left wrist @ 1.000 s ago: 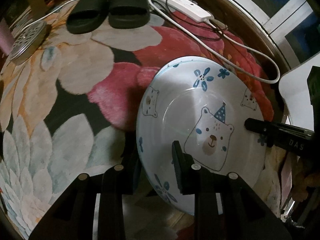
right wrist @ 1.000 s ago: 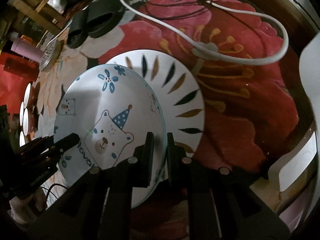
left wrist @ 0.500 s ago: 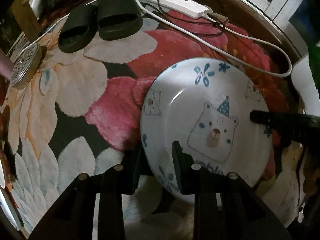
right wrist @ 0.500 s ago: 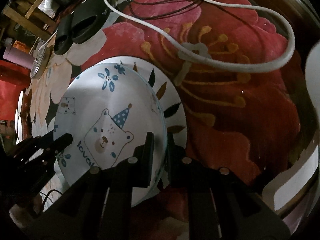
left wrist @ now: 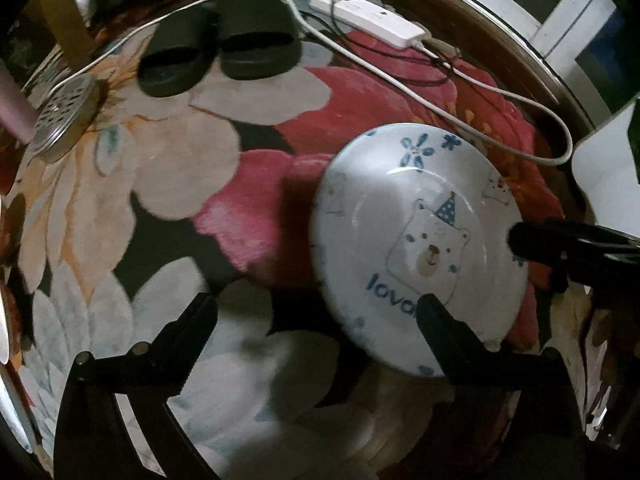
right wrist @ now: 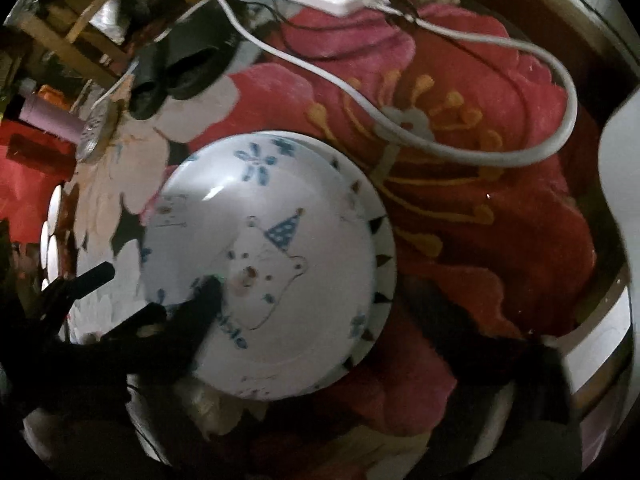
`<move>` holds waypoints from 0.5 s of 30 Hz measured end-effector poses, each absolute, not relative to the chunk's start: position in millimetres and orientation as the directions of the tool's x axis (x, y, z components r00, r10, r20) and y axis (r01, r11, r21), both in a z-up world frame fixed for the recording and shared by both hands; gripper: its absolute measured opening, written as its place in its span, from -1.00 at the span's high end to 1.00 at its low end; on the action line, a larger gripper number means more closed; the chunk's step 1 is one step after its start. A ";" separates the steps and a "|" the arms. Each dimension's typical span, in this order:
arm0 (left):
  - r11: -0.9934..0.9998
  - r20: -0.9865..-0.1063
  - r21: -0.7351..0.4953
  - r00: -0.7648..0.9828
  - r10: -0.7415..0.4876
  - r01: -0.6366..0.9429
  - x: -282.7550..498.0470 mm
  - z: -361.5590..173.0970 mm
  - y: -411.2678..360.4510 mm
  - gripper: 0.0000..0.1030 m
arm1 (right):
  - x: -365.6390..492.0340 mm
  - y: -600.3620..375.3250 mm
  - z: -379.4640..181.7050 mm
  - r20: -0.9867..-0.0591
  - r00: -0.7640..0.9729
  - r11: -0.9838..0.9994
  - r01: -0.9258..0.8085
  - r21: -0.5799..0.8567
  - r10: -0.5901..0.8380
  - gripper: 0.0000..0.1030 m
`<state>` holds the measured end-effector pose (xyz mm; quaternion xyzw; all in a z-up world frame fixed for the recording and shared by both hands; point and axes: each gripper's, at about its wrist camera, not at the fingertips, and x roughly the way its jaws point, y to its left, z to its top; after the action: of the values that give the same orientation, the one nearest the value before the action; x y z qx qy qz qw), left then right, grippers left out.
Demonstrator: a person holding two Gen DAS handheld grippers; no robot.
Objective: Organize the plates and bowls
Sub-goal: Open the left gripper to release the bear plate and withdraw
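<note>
A pale blue bear plate (left wrist: 420,240) lies on top of a white plate with dark leaf marks (right wrist: 382,240) on the flowered rug; only the lower plate's right rim shows. My left gripper (left wrist: 316,320) is open, its right finger over the bear plate's near edge and its left finger over the rug. My right gripper (right wrist: 360,312) is open wide and blurred, its left finger (right wrist: 192,312) over the bear plate's left part. The bear plate also shows in the right wrist view (right wrist: 264,264).
Black slippers (left wrist: 216,48), a white power strip (left wrist: 368,24) with its cable (right wrist: 460,152), and a round metal strainer lid (left wrist: 64,120) lie on the rug (left wrist: 160,160). A white object (left wrist: 608,172) stands at the right. More white plates (right wrist: 52,240) sit at the far left.
Both grippers have opened and let go of the bear plate, which dropped flat onto the leaf-marked plate. Both cameras pulled back a little.
</note>
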<state>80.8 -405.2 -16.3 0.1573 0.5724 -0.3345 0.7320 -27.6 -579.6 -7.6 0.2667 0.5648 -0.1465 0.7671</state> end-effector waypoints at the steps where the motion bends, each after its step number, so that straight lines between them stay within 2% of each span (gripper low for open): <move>1: 0.730 -0.944 -0.148 0.125 -0.306 0.667 81.4 -15.6 -401.1 -0.95 | -27.1 -577.4 -5.1 -0.944 0.321 0.821 0.518 0.242 0.075 -1.00; 6: 0.749 -0.948 -0.123 0.145 -0.282 0.651 85.3 -13.2 -375.5 -0.95 | -18.3 -558.4 5.4 -0.947 0.316 0.854 0.480 0.203 0.047 -1.00; 15: 0.797 -0.949 -0.099 0.185 -0.256 0.596 97.7 -5.7 -321.1 -0.97 | 5.8 -521.1 1.9 -0.946 0.309 0.868 0.438 0.236 0.101 -1.00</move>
<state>97.7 -321.1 -5.7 0.1483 0.5727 -0.2817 0.7554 5.8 -521.1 1.9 0.2333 0.5778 -0.1086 0.7746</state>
